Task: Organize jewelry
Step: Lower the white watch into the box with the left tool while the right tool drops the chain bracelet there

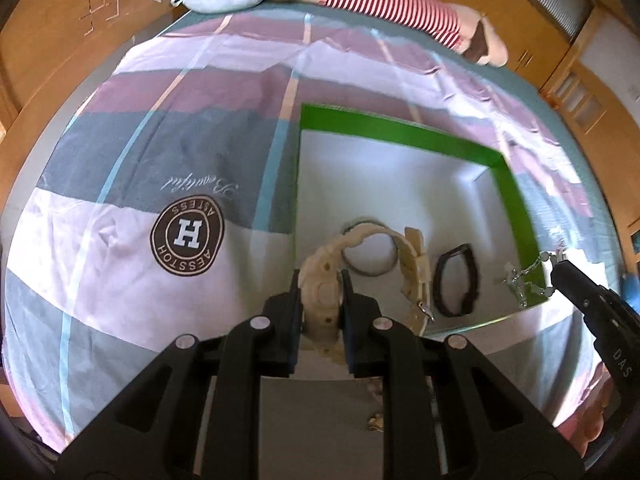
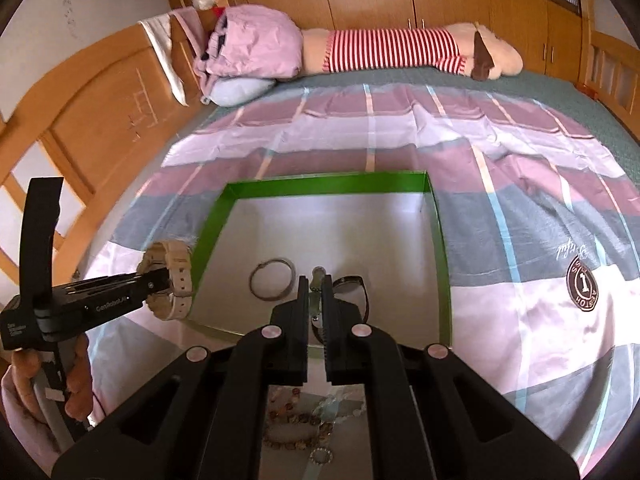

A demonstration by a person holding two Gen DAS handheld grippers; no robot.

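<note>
My left gripper (image 1: 320, 280) is shut on a beige watch (image 1: 324, 300) and holds it over the near left corner of the green-rimmed box (image 1: 400, 128). In the right wrist view that watch (image 2: 172, 276) hangs at the left gripper (image 2: 162, 276), just outside the box's (image 2: 320, 186) left wall. My right gripper (image 2: 315, 282) is shut on a silver chain (image 2: 317, 274), which dangles over the box's right wall (image 1: 528, 284) from the right gripper (image 1: 558, 266). On the white floor lie a metal bangle (image 2: 272, 280) and a black watch (image 1: 456, 286), half hidden in the right wrist view.
The box sits on a striped pink, grey and white bedspread (image 2: 500, 184). A plush toy in a red-striped shirt (image 2: 392, 50) and a pink bundle (image 2: 252, 40) lie at the head. Beaded bracelets (image 2: 296, 432) lie below the right gripper. A hand (image 2: 76, 380) grips the left tool.
</note>
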